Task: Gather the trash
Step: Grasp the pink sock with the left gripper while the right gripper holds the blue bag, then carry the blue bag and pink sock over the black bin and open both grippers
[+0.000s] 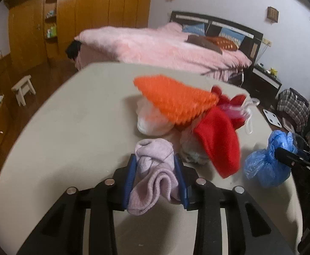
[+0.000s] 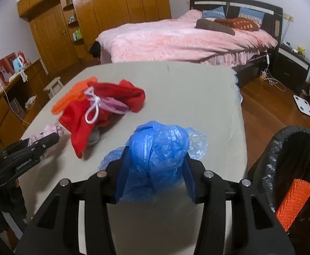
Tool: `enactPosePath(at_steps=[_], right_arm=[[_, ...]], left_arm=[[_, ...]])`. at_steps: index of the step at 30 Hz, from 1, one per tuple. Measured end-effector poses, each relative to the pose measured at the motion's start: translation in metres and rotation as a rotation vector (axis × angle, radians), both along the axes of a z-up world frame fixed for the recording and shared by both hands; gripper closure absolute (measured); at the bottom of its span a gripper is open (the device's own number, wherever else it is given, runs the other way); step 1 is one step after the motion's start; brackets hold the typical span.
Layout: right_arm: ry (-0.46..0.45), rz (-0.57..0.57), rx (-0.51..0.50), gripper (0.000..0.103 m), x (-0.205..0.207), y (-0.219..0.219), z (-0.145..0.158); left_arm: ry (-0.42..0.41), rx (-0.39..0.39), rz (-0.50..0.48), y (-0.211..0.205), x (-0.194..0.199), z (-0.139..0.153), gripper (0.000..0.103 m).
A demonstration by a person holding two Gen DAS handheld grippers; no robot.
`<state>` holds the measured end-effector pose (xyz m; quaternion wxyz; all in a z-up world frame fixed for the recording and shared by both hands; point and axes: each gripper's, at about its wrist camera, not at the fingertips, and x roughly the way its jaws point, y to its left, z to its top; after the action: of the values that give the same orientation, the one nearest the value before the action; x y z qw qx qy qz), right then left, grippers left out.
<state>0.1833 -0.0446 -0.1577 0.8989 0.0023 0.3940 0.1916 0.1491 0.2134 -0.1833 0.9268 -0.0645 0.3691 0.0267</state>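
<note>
Lilac knit sock (image 1: 155, 170) sitting pinched between left tongs (image 1: 156, 165), low over pale surface (image 1: 69, 131). Crumpled blue plastic bag (image 2: 155, 155) being gripped by right tongs (image 2: 155, 167) near surface edge. Resting just beyond sock: red cloth (image 1: 216, 140), orange netting (image 1: 176, 97). Standing beside surface: black-lined bin (image 2: 293, 159).

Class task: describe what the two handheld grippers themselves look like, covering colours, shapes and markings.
Both the left gripper and the right gripper have matte black angular bodies with cut-out slots, round silver bolt heads and blue finger pads. White lettering marks their sides. No cables or sleeves show.
</note>
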Motion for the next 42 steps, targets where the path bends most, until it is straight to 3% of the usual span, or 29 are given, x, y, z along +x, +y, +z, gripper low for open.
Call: enactPosePath(at_steps=[12, 26, 42], right_arm=[[-0.082, -0.022, 0.031, 0.059, -0.019, -0.016, 0.051], [-0.175, -0.110, 0.044, 0.059, -0.061, -0.083, 0.102], [-0.183, -0.341, -0.004, 0.059, -0.099, -0.200, 0.102]], left_arm=[[-0.079, 0.024, -0.032, -0.026, -0.013, 0.050, 0.068], [-0.152, 0.022, -0.170, -0.105, -0.023, 0.096, 0.068], [-0.199, -0.019, -0.397, -0.218, -0.025, 0.112, 0.068]])
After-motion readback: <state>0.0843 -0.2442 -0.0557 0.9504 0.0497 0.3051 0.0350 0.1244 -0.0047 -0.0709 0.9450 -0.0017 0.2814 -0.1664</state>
